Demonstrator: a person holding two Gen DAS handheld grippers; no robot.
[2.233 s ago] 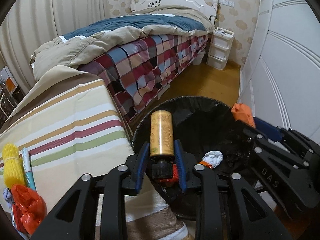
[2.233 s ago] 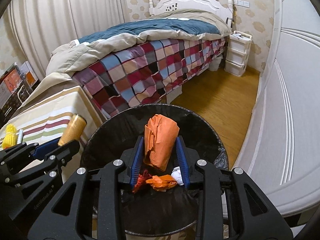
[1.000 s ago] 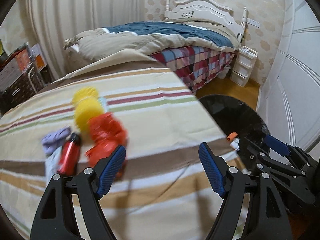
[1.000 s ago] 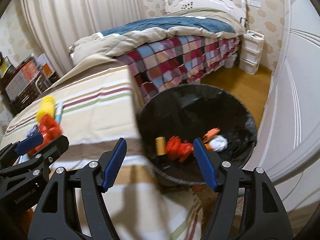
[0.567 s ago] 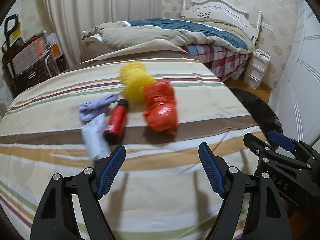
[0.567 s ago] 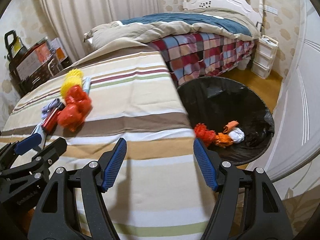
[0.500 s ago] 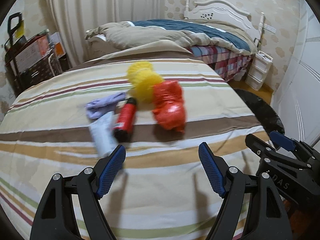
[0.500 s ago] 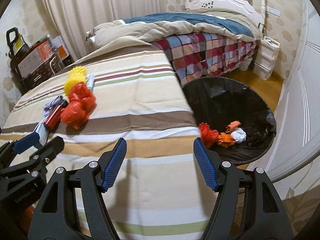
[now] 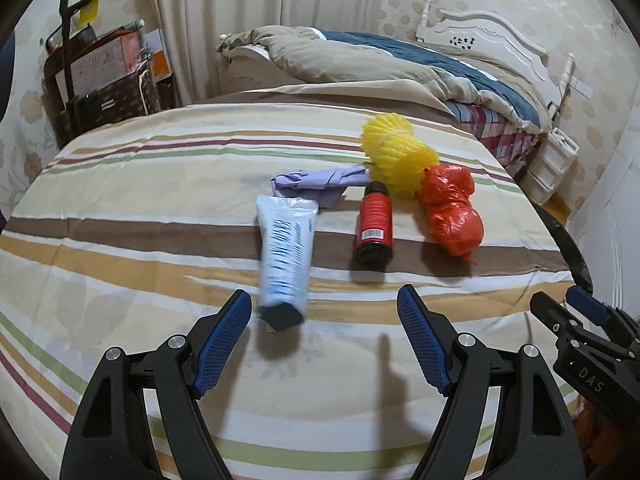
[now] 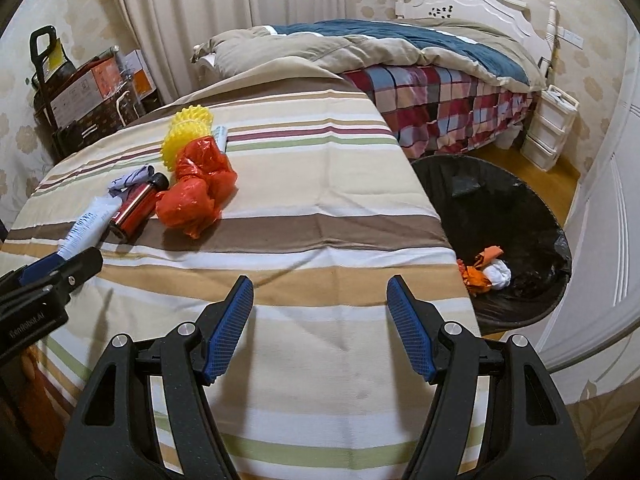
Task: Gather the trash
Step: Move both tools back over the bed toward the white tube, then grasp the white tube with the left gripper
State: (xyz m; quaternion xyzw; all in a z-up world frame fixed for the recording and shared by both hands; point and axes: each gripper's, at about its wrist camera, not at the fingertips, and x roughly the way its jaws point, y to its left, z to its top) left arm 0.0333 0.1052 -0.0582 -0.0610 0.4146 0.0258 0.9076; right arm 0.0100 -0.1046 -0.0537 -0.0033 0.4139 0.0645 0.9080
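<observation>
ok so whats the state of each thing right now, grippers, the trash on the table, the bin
left gripper: open, empty
right gripper: open, empty
white tube: lying flat, black cap toward left gripper
red bottle: on its side
orange plastic bag: crumpled, on the cloth
yellow foam net: bunched, against the bag
purple wrapper: crumpled
trash bin: open, black liner, some trash inside

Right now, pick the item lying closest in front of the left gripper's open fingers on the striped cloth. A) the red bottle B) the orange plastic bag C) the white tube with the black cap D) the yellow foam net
C: the white tube lies with its black cap just ahead of the left gripper, whose jaws stand open; the red bottle, orange plastic bag and yellow foam net lie farther back.
</observation>
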